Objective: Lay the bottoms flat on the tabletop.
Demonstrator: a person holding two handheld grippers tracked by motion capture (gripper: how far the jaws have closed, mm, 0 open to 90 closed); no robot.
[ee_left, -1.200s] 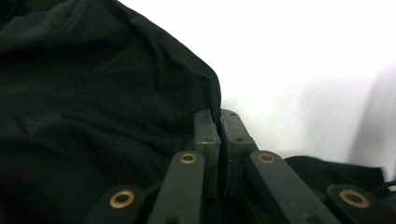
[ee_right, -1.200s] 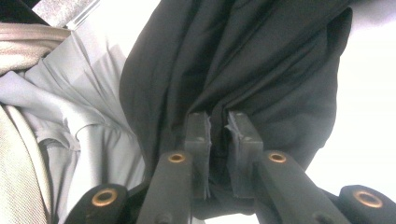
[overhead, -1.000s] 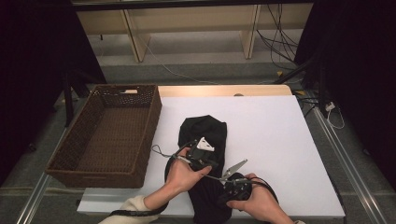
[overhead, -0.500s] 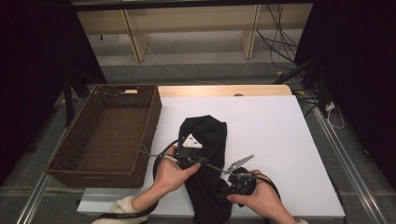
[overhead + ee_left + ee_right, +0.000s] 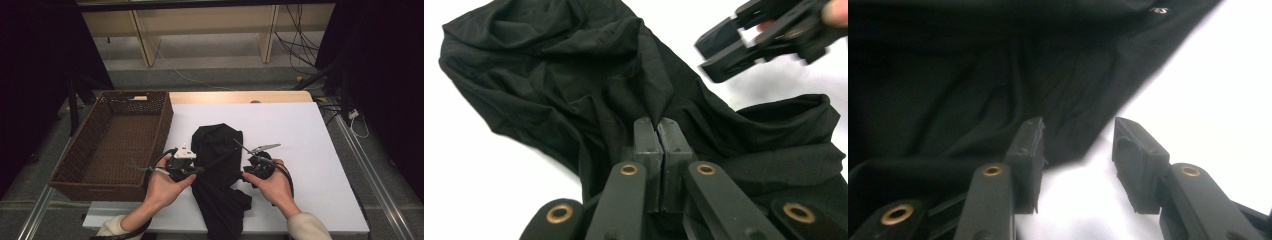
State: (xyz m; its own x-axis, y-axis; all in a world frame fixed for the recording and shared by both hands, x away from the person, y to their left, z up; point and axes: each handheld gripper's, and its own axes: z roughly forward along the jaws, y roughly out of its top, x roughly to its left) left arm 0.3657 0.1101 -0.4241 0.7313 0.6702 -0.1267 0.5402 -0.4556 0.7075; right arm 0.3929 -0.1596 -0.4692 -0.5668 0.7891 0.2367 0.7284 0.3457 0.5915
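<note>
Nearest the person, the black garment (image 5: 220, 175) lay crumpled on the white tabletop (image 5: 300, 130), its lower end reaching the near edge. The left tongs (image 5: 657, 131) were clamped tight on a pinched fold of the cloth, drawing it into a ridge. The right tongs (image 5: 1078, 145) stood partly parted, having just been opening, with the garment's edge lying between the jaws but pressed by neither pad. Both hands flanked the cloth. Farther off to the left, a brown wicker basket (image 5: 100, 175) sat against the tabletop's edge.
</note>
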